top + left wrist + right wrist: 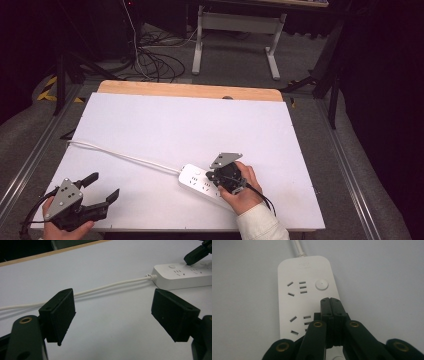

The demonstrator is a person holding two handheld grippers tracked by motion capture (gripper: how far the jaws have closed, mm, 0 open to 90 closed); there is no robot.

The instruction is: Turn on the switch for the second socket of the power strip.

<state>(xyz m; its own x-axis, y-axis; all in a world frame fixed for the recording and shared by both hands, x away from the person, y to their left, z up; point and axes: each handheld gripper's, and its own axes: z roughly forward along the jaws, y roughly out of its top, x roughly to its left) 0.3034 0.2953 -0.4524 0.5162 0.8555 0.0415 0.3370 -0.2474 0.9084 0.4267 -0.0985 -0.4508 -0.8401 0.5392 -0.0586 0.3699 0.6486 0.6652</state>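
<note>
White plastic is what the power strip is made of; it lies on the white table toward the near edge, right of centre. Its long axis runs from the cord end, pointing up and left, down toward the person's right hand. The cord trails off leftward across the table. The right gripper is held directly over the strip with its jaws pressed together and nothing between them, the tips just short of the round switch button, which lies straight ahead along the strip. The left gripper is kept well apart at the near left corner, jaws spread wide and empty. The right hand is judged far nearer for pressing the switch.
</note>
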